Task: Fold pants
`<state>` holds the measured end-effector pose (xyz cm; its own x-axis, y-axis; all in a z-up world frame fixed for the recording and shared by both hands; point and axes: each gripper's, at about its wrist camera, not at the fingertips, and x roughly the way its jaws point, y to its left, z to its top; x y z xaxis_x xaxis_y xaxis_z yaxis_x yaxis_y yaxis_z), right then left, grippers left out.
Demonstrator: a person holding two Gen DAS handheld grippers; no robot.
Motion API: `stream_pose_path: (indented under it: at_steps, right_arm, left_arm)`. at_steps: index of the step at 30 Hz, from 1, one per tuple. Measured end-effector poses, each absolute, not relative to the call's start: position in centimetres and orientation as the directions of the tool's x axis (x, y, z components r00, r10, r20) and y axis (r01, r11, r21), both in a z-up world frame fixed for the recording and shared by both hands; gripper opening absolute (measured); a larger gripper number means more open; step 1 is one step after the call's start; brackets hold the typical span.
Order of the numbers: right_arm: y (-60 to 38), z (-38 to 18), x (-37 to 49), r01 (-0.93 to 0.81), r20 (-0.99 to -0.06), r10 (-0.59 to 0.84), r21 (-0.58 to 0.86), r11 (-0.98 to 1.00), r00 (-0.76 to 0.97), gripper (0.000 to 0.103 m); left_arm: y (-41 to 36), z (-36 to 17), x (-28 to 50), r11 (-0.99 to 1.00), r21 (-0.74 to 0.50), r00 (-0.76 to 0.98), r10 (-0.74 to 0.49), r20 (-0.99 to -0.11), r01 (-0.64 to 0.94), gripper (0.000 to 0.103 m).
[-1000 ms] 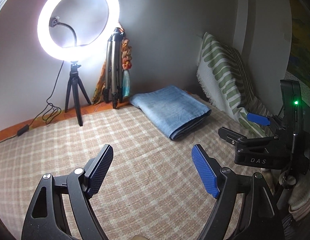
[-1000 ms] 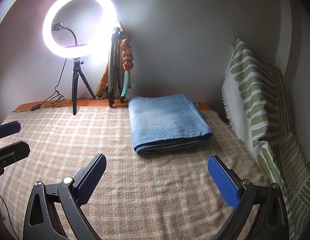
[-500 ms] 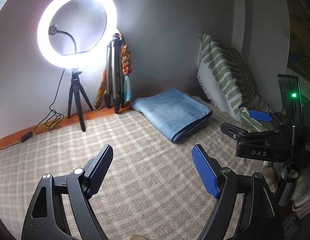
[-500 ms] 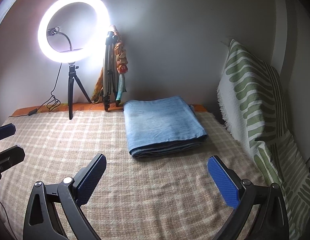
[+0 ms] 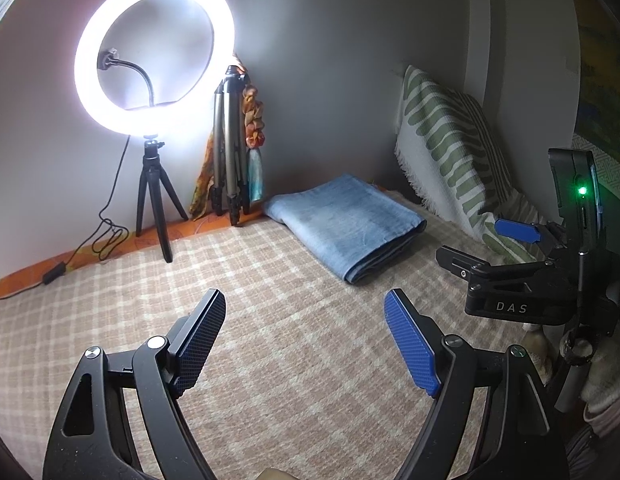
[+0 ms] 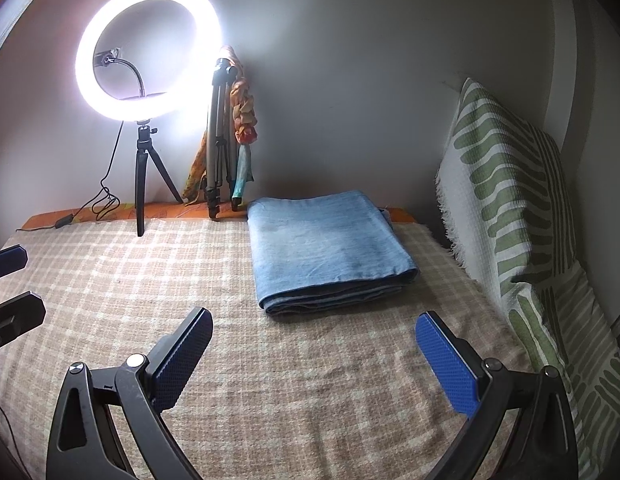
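Okay, pants [image 6: 329,252] are light blue denim, lying folded into a flat rectangular stack on the checked blanket [image 6: 270,392], layered edges facing the cameras. All places below are given relative to the pants. Left gripper [image 5: 306,340] is released, jaws spread wide, nothing between the blue pads; it sits in front of the pants and to their left, well apart from them, over bare blanket. Right gripper [image 6: 313,356] is likewise released, jaws wide, empty, directly in front of the pants' near edge, near but not touching. In the left wrist view the right gripper [image 5: 513,256] shows just right of the pants, its fingers parted, a green light on its body. In the right wrist view the left gripper's fingers [image 6: 8,258] poke in far left of the pants. Behind and left of the pants: a lit ring light [image 6: 150,52] on a small black tripod, cable trailing down, and a folded grey tripod [image 6: 218,140] with a colourful cloth hanging on it, just behind the pants' back left corner. Right of the pants: a green-and-white patterned pillow [image 6: 509,200] leaning on the wall.
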<state>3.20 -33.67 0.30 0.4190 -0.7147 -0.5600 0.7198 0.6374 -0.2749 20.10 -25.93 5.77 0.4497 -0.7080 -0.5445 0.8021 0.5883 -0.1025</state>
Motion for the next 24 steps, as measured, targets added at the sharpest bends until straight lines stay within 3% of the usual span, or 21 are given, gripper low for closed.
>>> stream_pose_path:
  at_steps: [24]
  right_arm:
    - [-33.58, 0.21, 3.46, 0.713, -0.564, -0.709, -0.276, 0.645, 0.423, 0.103]
  left_arm:
    - [-25.88, 6.17, 20.02, 0.612, -0.093, 0.47, -0.687, -0.555, 0.785, 0.082]
